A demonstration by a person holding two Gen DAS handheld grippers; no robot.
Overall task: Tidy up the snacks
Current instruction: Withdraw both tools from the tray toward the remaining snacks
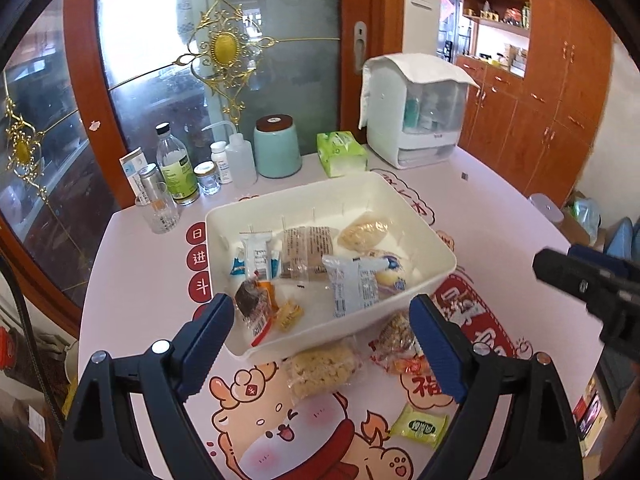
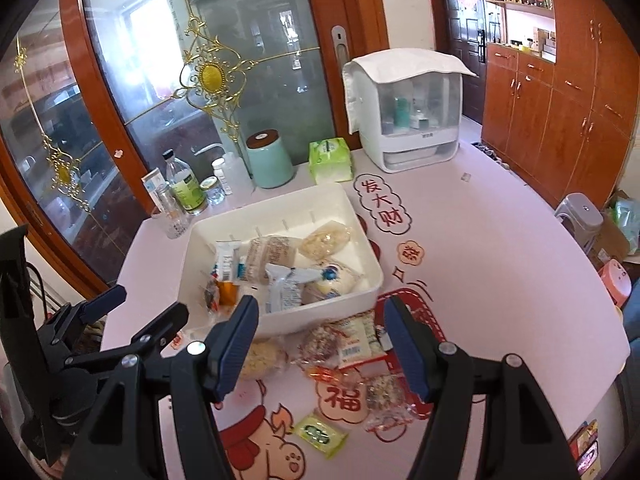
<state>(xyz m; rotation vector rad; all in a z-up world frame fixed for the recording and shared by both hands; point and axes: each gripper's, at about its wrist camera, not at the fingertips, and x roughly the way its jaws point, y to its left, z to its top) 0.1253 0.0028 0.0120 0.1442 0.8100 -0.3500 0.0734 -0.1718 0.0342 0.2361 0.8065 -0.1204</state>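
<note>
A white tray (image 1: 442, 250) sits mid-table and holds several wrapped snacks, among them a brown cake pack (image 1: 306, 250) and a white sachet (image 1: 352, 286). Loose on the cloth in front of it lie a yellow crumbly pack (image 1: 320, 368), a nut bar (image 1: 396, 334), an orange candy (image 1: 408, 366) and a green packet (image 1: 418, 426). My left gripper (image 1: 324, 340) hangs open over the tray's near edge, empty. My right gripper (image 2: 322, 348) is open above the loose nut bar (image 2: 320, 340) and a barcode pack (image 2: 356, 344), holding nothing. The green packet (image 2: 320, 434) lies nearer. The left gripper (image 2: 136, 314) shows at the left.
Behind the tray (image 2: 208, 220) stand bottles (image 1: 176, 168), a glass (image 1: 160, 212), a teal jar (image 1: 277, 148), a green tissue pack (image 1: 340, 152) and a white covered organizer (image 1: 416, 112). A grey stool (image 2: 580, 216) and wooden cabinets (image 2: 560, 120) are to the right of the table.
</note>
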